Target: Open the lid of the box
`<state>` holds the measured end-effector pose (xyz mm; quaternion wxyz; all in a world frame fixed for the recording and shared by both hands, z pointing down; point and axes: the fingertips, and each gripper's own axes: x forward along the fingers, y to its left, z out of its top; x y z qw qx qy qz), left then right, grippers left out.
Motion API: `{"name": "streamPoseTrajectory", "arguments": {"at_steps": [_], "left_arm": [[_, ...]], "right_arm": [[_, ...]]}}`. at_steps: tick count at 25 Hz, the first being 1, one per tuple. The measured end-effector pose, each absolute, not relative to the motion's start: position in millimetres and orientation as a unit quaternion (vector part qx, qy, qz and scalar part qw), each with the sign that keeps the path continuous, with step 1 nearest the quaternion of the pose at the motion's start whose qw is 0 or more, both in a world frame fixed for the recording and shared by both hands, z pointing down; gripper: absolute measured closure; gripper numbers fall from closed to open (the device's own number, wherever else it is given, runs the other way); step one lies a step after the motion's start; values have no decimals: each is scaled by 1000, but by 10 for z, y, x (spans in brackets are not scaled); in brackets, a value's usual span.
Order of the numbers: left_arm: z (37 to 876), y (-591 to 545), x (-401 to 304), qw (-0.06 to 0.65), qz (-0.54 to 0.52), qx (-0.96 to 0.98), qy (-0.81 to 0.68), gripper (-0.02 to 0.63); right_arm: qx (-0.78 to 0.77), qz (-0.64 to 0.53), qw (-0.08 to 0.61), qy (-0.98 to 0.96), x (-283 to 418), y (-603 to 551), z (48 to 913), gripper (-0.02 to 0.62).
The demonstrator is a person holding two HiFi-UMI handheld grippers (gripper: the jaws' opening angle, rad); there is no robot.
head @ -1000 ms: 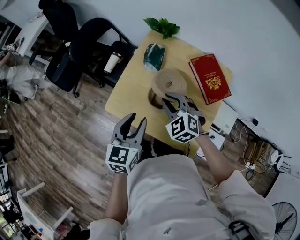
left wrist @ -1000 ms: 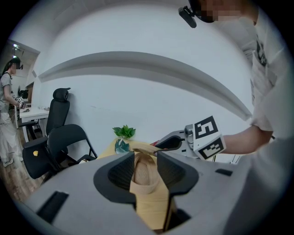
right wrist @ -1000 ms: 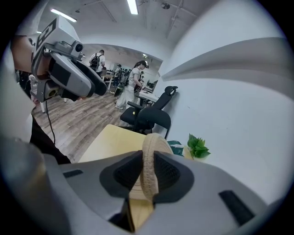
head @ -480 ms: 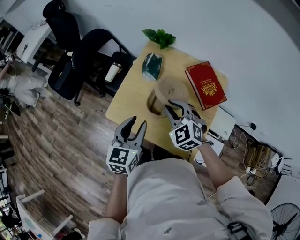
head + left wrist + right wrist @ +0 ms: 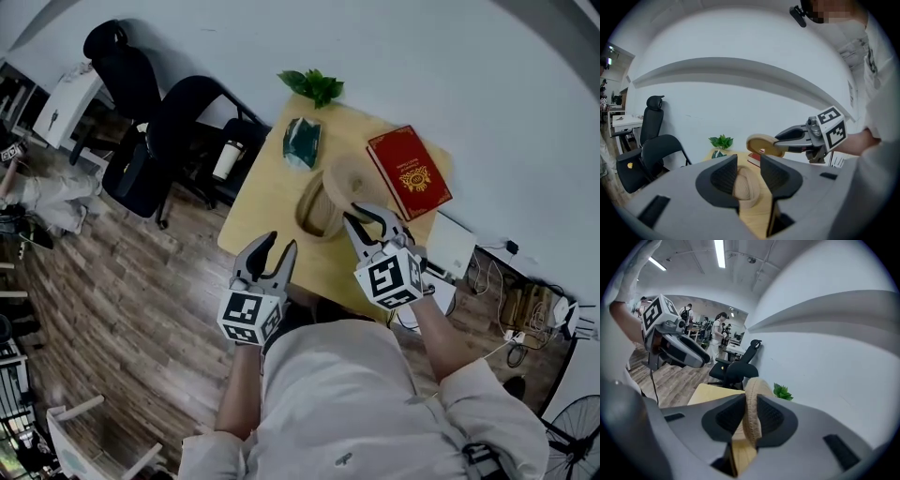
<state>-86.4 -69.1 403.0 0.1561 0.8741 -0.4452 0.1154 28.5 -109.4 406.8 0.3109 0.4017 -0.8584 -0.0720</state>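
Observation:
A round woven box (image 5: 317, 212) stands on the light wooden table (image 5: 272, 192), its dark inside showing. My right gripper (image 5: 362, 214) is shut on the rim of the box's woven lid (image 5: 348, 177), which it holds tilted above the box's right side. In the right gripper view the lid's edge (image 5: 752, 409) stands pinched between the pads. The left gripper view shows the lid (image 5: 762, 145) raised in the right gripper (image 5: 781, 139), with the box (image 5: 746, 185) below. My left gripper (image 5: 266, 249) hangs open and empty at the table's near edge.
A red book (image 5: 409, 173) lies to the right of the box. A dark green packet (image 5: 302, 143) and a leafy plant (image 5: 313, 85) sit at the far end. Black chairs (image 5: 173, 117) with a white cup (image 5: 225, 159) stand to the left, and a white unit (image 5: 452, 247) to the right.
The lid, first flat on the box, has been lifted and tilted by the right gripper, uncovering the opening. The left gripper has stayed about where it was.

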Motion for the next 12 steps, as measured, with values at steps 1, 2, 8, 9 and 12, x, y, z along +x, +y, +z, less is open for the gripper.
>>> {"name": "streamPoseTrajectory", "arguments": {"at_steps": [1,2,8,9,12], "left_arm": [[4020,-706,-850,155,114,875,-444,468],[4010,-720,-837,154,114,876,-442,468],[3925,-784,-760,145,112,883,-432,468],[3915,-797,-751,143,112,883,-432,468],[3887,-841,-720,141,109,884,-432,468]], "right_arm": [[406,-69,304,-859,310,-1086,4029,517],[409,-67,297,-860,332,-1075,3991,517],[422,-60,246,-871,422,-1009,3785,518],[425,-54,235,-872,442,-1007,3751,517],[436,-28,202,-877,530,-1008,3675,517]]}}
